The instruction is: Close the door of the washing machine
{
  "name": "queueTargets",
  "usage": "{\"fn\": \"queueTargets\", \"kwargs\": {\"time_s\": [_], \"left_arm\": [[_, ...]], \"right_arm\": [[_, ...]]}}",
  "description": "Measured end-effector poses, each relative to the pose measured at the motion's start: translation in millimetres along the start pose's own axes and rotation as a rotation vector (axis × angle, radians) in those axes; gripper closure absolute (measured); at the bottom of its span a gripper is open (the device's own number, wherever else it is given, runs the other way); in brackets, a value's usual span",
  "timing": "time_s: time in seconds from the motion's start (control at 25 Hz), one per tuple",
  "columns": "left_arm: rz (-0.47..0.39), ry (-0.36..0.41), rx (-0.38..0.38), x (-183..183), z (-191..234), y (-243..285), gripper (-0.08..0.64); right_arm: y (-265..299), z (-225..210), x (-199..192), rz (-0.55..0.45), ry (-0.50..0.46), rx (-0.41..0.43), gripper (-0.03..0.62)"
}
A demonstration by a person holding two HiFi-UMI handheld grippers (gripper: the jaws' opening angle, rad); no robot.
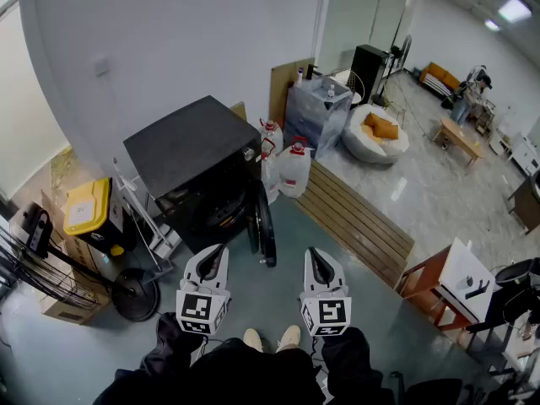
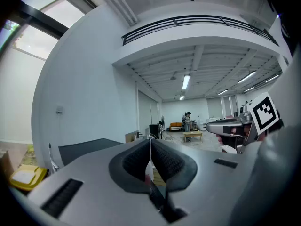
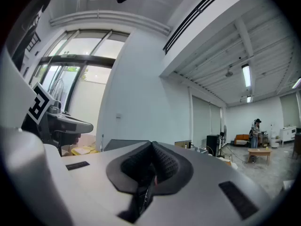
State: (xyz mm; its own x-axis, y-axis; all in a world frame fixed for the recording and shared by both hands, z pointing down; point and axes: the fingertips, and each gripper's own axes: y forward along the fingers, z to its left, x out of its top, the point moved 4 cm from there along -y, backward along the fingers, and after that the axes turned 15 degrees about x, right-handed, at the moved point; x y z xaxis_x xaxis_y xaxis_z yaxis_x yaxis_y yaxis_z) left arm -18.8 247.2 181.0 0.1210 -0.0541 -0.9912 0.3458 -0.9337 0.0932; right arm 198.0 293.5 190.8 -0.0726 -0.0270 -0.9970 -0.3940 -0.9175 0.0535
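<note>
Grey floor (image 1: 245,306) by white wall (image 1: 169,40); washing machine (image 1: 192,144) w/ door (image 1: 266,226) open.

The washer (image 1: 192,146) is a black box with a flat dark top, and it stands a little left of centre in the head view. Its door (image 1: 264,226) is round and dark. The door is open, swung out at the right side of the front and seen almost edge-on. The drum opening (image 1: 215,213) is dark and uncovered.

The washing machine (image 1: 190,146) is black, the box (image 1: 87,207) yellow, the jugs (image 1: 295,170) white.
</note>
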Motion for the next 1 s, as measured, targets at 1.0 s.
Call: {"fn": "queueTargets", "kwargs": {"time_s": [1.0], "left_arm": [[0.106, -0.029, 0.028, -50, 18, 32, 0.531]], "right_arm": [[41, 1, -41, 0.085, 0.042, 0.036, 0.575]]}}
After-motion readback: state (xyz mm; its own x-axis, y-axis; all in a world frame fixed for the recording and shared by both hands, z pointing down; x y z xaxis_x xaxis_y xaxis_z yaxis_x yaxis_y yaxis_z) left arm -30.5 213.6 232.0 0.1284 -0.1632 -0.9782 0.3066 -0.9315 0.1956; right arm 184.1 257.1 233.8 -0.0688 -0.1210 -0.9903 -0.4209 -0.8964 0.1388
